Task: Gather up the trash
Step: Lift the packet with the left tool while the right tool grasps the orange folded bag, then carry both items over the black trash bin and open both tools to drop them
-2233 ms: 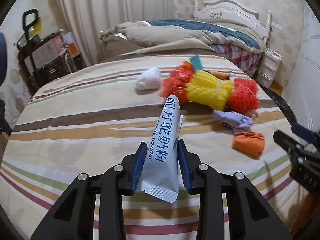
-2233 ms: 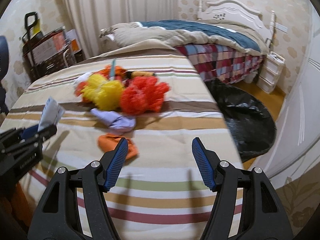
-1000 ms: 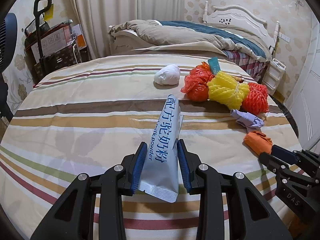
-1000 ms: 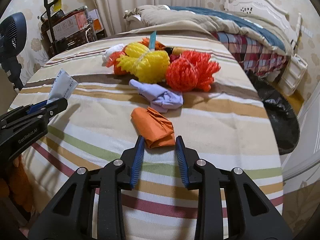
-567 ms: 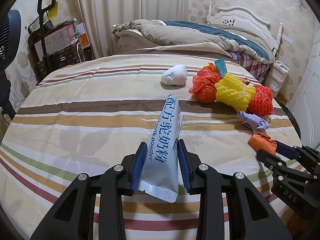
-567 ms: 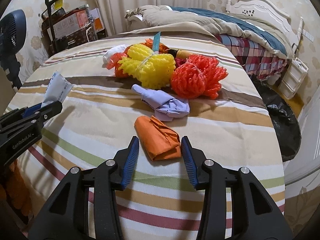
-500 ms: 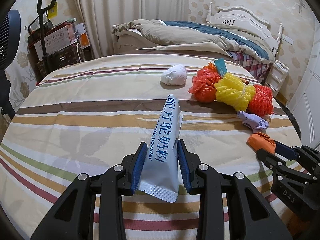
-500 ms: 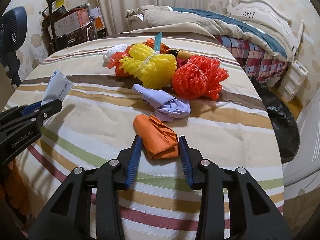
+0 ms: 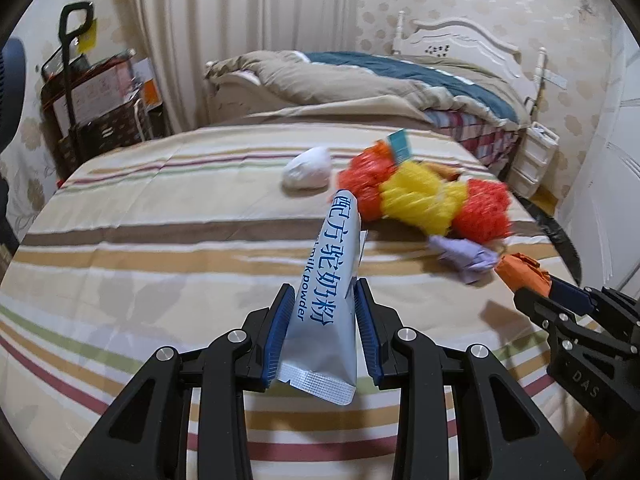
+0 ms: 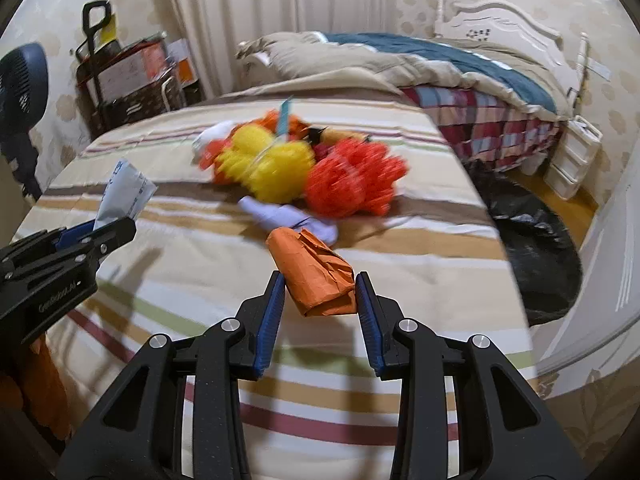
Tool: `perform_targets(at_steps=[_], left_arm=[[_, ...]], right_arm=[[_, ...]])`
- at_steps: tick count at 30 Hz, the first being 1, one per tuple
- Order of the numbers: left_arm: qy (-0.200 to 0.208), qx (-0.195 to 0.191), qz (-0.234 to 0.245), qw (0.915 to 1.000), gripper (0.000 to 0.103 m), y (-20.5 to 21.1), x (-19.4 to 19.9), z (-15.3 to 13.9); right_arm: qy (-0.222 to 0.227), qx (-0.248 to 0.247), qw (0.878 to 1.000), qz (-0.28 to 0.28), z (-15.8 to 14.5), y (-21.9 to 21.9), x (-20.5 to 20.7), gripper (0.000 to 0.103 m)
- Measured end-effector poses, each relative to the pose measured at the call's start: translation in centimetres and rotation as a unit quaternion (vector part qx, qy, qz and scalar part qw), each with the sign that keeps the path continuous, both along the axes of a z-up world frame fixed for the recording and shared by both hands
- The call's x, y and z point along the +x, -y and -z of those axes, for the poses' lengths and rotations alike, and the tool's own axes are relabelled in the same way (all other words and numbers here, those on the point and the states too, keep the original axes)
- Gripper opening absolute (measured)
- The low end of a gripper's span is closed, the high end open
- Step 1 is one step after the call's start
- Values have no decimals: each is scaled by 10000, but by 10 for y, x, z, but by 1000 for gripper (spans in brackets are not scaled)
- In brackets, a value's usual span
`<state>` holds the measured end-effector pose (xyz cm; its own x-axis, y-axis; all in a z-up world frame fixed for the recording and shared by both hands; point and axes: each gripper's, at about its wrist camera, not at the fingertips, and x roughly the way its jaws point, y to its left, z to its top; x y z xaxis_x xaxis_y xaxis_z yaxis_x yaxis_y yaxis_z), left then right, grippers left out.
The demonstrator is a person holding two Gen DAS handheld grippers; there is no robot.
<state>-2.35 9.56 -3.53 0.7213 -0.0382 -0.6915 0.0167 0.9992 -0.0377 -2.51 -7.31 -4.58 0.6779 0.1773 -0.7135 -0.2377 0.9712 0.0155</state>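
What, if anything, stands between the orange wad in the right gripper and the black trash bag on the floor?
Nothing visible: only bare striped cloth and its edge lie between the orange wad, clamped in the right gripper, and the black trash bag.

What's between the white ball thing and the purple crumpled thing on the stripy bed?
The red and yellow mesh bundles lie between the white wad and the purple wad, seen in the left wrist view.
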Motion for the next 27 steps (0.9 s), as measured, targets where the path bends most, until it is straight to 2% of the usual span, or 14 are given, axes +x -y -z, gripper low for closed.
perform_targets(at_steps=[13,19,27], left_arm=[[296,-32,850,9959,34,82,31,-21],[271,-14,1251,9918,34,133,62,-20],[226,85,1573,9873,34,190,97,-14]], right_arm=[[405,34,9918,1213,-20,92,30,35],[428,23,9841,1725,-15,138,52,35],[287,149,9772,2100,1,182,81,36]])
